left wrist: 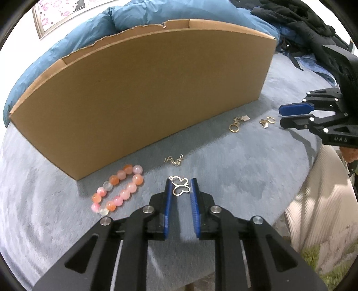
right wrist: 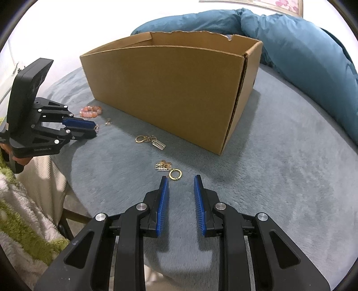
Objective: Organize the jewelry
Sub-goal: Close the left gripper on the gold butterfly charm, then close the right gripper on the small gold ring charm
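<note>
A silver butterfly pendant lies on the grey-blue plush cover between the open fingertips of my left gripper. A pink and orange bead bracelet lies to its left, also in the right wrist view. A small gold chain lies just beyond. A gold keyring with a tag and a gold bee charm with a ring lie further right. My right gripper is open just short of the bee charm's ring. An open cardboard box stands behind.
A blue duvet is bunched behind and right of the box. Black clothing lies at the far right. A beige ribbed cloth and a green and white fluffy fabric hang at the bed's near edge.
</note>
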Demonstrator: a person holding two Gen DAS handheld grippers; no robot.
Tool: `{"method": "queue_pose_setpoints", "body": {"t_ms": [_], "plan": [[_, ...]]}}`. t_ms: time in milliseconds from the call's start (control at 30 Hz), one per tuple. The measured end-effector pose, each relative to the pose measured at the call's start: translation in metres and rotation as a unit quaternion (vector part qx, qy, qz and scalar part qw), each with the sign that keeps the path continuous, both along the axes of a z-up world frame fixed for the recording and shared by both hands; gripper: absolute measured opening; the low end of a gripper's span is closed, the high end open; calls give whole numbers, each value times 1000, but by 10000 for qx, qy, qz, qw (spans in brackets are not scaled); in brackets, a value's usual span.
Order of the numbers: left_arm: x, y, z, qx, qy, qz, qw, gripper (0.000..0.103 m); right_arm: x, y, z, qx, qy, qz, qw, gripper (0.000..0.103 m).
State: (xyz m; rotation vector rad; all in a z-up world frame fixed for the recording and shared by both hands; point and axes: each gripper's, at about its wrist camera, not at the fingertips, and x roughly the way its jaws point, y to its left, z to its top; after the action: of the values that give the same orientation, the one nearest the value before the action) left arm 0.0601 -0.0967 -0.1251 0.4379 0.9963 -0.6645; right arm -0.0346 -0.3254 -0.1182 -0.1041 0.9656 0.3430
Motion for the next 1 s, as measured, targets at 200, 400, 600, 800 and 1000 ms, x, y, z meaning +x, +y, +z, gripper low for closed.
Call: {"method": "queue_pose_setpoints", "body": {"t_ms": [200, 400, 600, 800, 1000], "plan": [[-4, 3, 0, 16, -29, -82, 10000, 15, 0, 8, -2, -54, 17, 187, 9998, 22], [-4, 2, -1, 71, -128, -185, 9997, 15, 6, 16, -8, -307, -69, 340, 9989, 22], [-4, 0, -4, 81, -156, -221, 9996, 15, 16, 18, -15, -326, -13, 501, 9982, 18], [-5, 1, -5, 54, -181, -210, 9996, 15, 17, 14, -18, -168, 74, 522, 9985, 9], [-10, 1, -1, 67, -285, -244, 9993, 15, 12, 10, -11, -100, 28, 361, 9993, 9]]}}
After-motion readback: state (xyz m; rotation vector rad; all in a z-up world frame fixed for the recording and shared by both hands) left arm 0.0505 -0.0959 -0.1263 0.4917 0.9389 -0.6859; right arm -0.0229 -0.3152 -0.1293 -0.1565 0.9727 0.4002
